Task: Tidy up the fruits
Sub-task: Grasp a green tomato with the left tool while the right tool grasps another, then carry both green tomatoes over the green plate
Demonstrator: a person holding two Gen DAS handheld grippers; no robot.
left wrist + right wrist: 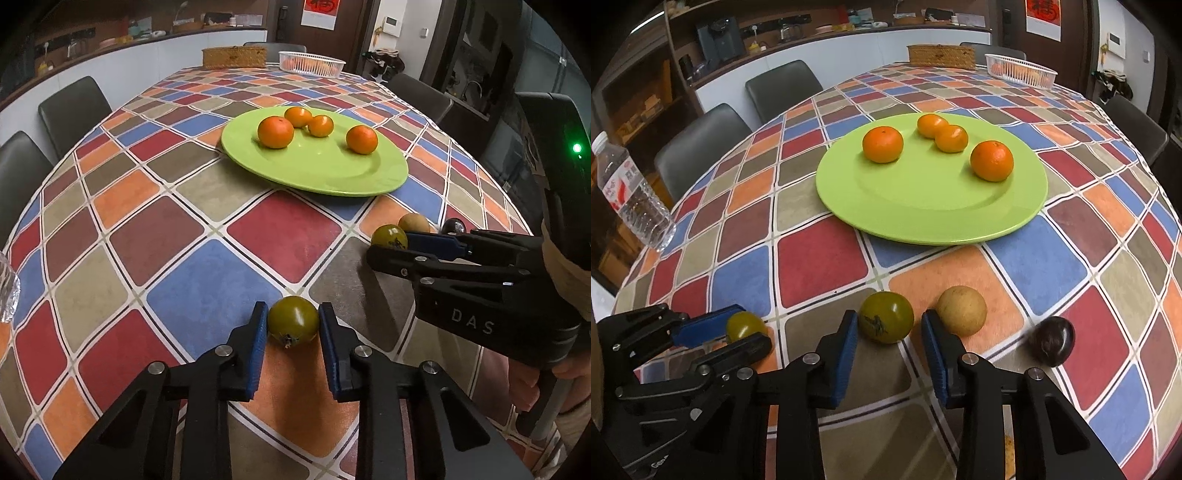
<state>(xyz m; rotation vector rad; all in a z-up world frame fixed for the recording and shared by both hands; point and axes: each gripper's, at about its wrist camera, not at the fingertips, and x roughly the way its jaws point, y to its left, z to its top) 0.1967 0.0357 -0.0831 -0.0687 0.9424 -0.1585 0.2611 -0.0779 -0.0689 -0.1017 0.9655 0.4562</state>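
Observation:
A green plate [332,173] [923,214] holds several oranges [275,132] [882,144]. My left gripper [293,321] is shut on a green tomato [293,320] resting on the tablecloth; it also shows in the right wrist view [744,325]. My right gripper [889,325] is open around a second green tomato [885,316] [389,236], the pads not touching it. A tan round fruit [961,310] [414,222] lies just right of it, and a dark purple fruit [1052,341] [453,225] further right.
A chequered tablecloth [820,258] covers the table. A water bottle [631,192] stands at the left edge. A wicker box [941,56] and a white basket [1019,70] sit at the far end. Chairs [701,144] surround the table.

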